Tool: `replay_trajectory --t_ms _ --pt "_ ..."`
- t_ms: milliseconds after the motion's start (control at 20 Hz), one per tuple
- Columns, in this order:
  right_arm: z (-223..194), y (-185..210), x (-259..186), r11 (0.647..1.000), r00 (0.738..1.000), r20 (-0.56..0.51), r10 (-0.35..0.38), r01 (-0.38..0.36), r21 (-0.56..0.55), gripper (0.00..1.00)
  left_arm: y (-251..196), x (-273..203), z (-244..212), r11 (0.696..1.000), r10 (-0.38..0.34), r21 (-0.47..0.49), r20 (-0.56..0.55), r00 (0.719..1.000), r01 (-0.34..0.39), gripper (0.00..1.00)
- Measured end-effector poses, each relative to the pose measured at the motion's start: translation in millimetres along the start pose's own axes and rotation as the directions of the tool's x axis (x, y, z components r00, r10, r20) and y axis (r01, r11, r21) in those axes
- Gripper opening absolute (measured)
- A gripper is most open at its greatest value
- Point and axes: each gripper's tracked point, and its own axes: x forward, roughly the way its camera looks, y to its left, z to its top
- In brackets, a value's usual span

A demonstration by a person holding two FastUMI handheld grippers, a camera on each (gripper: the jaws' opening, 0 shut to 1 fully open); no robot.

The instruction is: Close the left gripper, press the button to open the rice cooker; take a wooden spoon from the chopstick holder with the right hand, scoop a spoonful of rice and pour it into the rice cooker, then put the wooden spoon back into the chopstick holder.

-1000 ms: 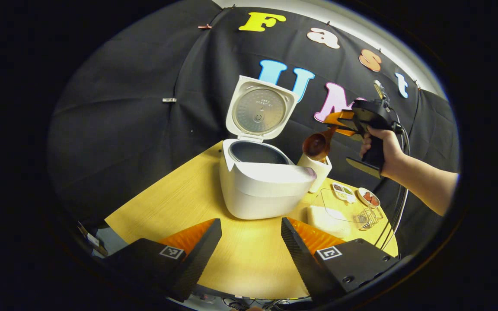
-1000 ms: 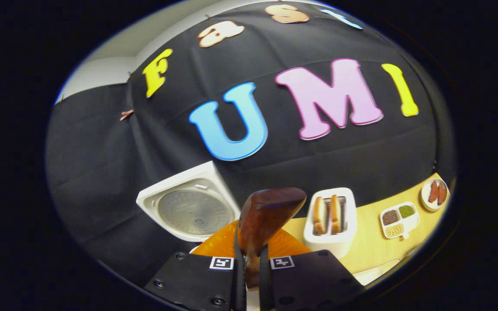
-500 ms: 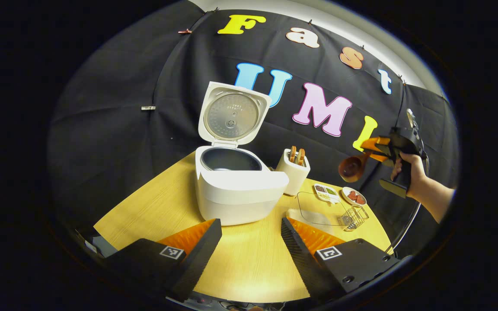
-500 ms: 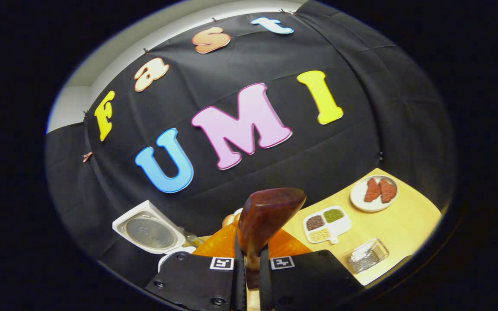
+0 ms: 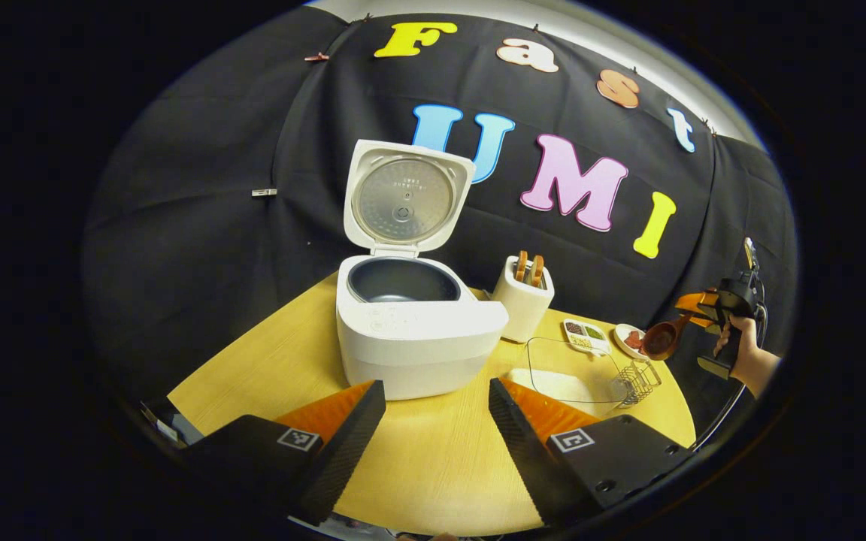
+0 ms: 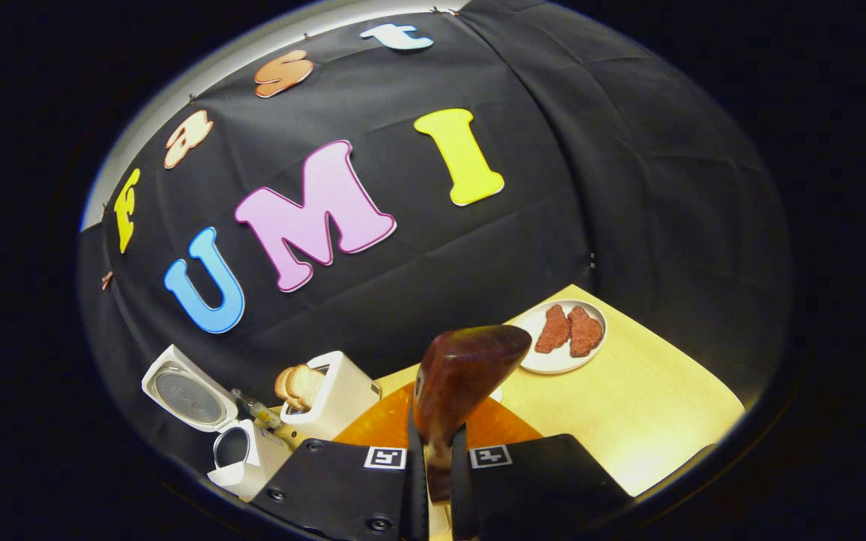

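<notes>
Okay, left gripper view: my left gripper (image 5: 433, 421) hangs with fingers spread, grasping nothing, over the table's (image 5: 433, 466) near edge. Rice cooker (image 5: 414, 330) mid-table, lid up. Chopstick holder (image 5: 523, 304) just beside it. Right gripper (image 5: 704, 309) off the table's right edge, wooden spoon (image 5: 664, 338) clenched, bowl near the meat plate (image 5: 628, 336).

Right gripper view: fingers clamped on the spoon (image 6: 459, 376); meat plate (image 6: 562, 336) near the table's far edge.
</notes>
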Motion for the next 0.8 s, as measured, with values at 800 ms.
replay_trajectory --t_ms 800 --pt "-66 -72 46 0.997 0.99 -0.121 -0.072 0.068 -0.036 0.16 -53 39 1 0.999 0.032 0.011 -0.028 0.999 -0.032 0.96"
